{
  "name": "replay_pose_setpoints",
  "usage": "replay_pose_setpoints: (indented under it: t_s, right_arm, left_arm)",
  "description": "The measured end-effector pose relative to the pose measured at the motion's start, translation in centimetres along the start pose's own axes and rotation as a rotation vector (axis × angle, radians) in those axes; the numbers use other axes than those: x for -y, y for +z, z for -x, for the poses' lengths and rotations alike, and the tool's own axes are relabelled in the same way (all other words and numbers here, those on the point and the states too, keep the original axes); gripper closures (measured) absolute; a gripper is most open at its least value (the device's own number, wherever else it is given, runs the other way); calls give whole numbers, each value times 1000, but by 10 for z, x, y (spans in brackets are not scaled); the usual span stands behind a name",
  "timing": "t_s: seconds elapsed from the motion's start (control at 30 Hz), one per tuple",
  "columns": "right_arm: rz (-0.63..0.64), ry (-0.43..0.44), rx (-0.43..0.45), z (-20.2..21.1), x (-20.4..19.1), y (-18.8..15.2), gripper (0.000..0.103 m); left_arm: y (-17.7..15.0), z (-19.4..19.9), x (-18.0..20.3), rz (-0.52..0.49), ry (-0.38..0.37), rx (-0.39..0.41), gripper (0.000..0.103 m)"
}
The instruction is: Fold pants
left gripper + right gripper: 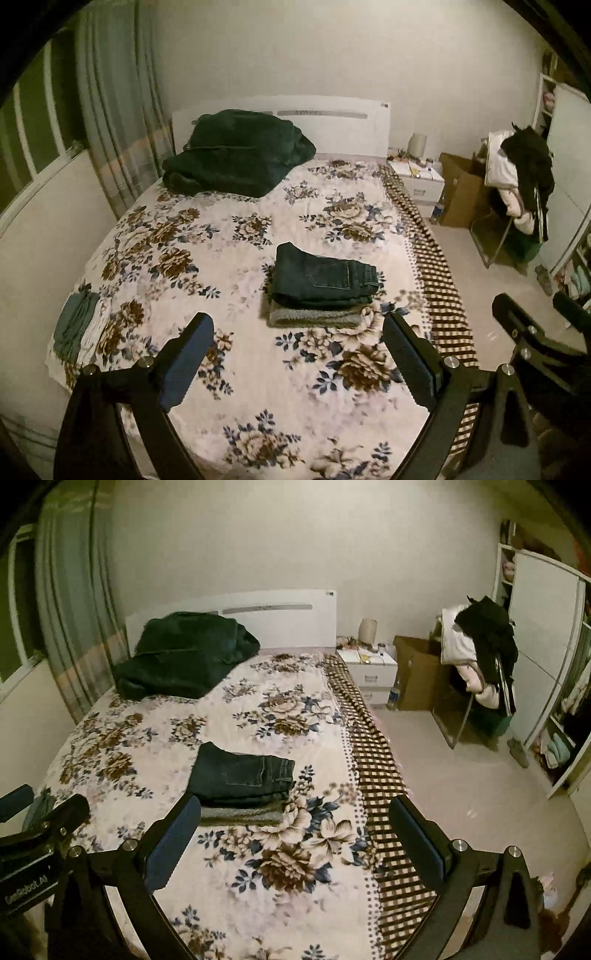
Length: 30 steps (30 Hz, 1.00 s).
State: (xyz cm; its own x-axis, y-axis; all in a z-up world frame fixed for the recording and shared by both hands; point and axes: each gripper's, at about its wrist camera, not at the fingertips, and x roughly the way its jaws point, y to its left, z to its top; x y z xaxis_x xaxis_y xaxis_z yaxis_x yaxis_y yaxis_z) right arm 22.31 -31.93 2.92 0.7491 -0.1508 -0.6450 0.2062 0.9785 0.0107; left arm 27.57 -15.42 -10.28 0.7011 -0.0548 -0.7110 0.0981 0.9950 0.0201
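Dark blue jeans (pixel 325 277) lie folded on top of a folded grey garment (pixel 314 317) in the middle of the floral bed cover (pixel 236 229). The same stack shows in the right wrist view: jeans (pixel 243 775) on the grey garment (pixel 240 816). My left gripper (pixel 295 332) is open and empty, held above the bed short of the stack. My right gripper (pixel 291 816) is open and empty, held above the bed's near right part. The right gripper (pixel 535 314) also shows at the right edge of the left wrist view, and the left gripper (pixel 44 805) at the left edge of the right wrist view.
A dark green blanket (pixel 236 155) is heaped by the headboard. Folded green and white clothes (pixel 79 325) lie at the bed's left edge. A nightstand (pixel 369 668), a cardboard box (pixel 417 672), a chair piled with clothes (pixel 480 653) and a wardrobe (pixel 543 657) stand on the right.
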Motion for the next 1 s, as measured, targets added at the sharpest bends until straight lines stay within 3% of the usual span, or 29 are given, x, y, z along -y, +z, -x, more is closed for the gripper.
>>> replay_pose_setpoints:
  t_s: [0.2, 0.23, 0.27, 0.4, 1.0]
  right_arm:
    - [-16, 16, -9, 58, 6, 1, 0]
    - [-19, 19, -7, 64, 6, 2, 0]
    - [-21, 18, -2, 71, 6, 4, 0]
    - [-25, 14, 15, 94, 2, 10, 0]
    - [-11, -3, 18, 103, -12, 18, 0]
  left_arm:
    - [1, 41, -7, 13, 15, 31, 9]
    - [2, 47, -8, 9, 18, 42, 8]
    - [2, 50, -9, 2, 25, 48, 0]
    - [2, 59, -14, -11, 22, 62, 0]
    - [0, 71, -19, -25, 28, 77, 0]
